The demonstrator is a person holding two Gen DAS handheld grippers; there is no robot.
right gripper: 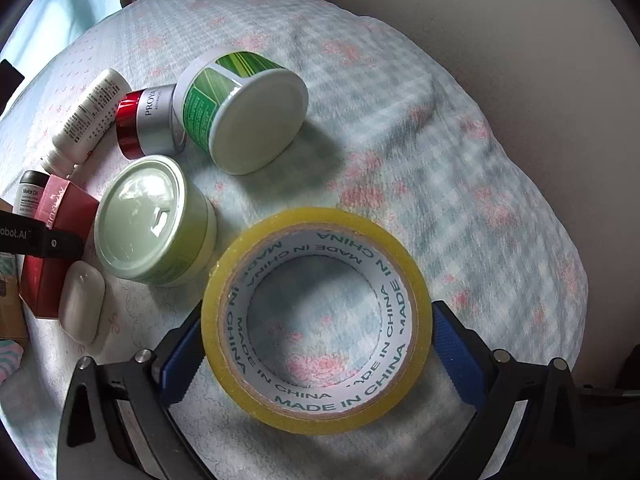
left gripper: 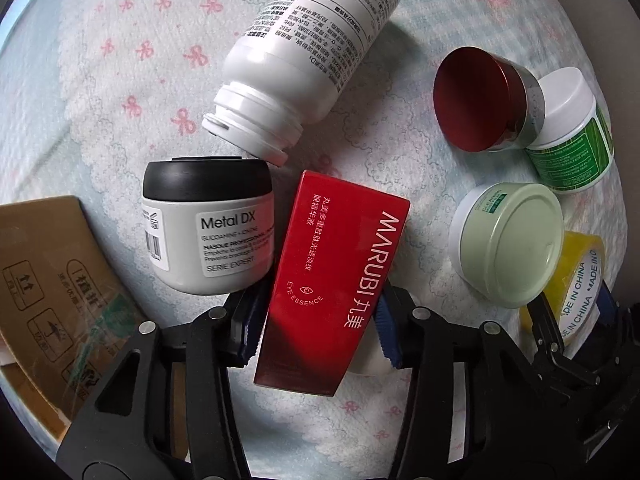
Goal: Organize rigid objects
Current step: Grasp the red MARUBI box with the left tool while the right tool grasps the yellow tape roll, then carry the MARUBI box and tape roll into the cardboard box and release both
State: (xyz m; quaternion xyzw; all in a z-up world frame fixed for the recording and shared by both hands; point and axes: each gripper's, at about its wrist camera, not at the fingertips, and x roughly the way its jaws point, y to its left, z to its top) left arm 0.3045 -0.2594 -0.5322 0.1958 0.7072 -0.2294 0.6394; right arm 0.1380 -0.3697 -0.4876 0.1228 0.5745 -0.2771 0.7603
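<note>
My left gripper point(left gripper: 316, 330) is shut on a red MARUBI box point(left gripper: 332, 276), its blue pads pressing both sides. The grey Metal DX jar point(left gripper: 208, 224) stands just left of the box, and a white bottle point(left gripper: 304, 60) lies beyond. My right gripper point(right gripper: 316, 354) is shut on a yellow tape roll point(right gripper: 316, 320), held flat over the cloth; the roll also shows in the left wrist view point(left gripper: 576, 280). A pale green tin point(right gripper: 154, 220), a red-lidded jar point(right gripper: 150, 124) and a green-labelled white tub point(right gripper: 240, 112) lie on their sides nearby.
Everything rests on a light blue patterned cloth point(right gripper: 440, 160). A cardboard box point(left gripper: 52, 280) sits at the left edge. A small white oval case point(right gripper: 82, 306) lies beside the red box. A beige wall point(right gripper: 500, 20) rises at the back right.
</note>
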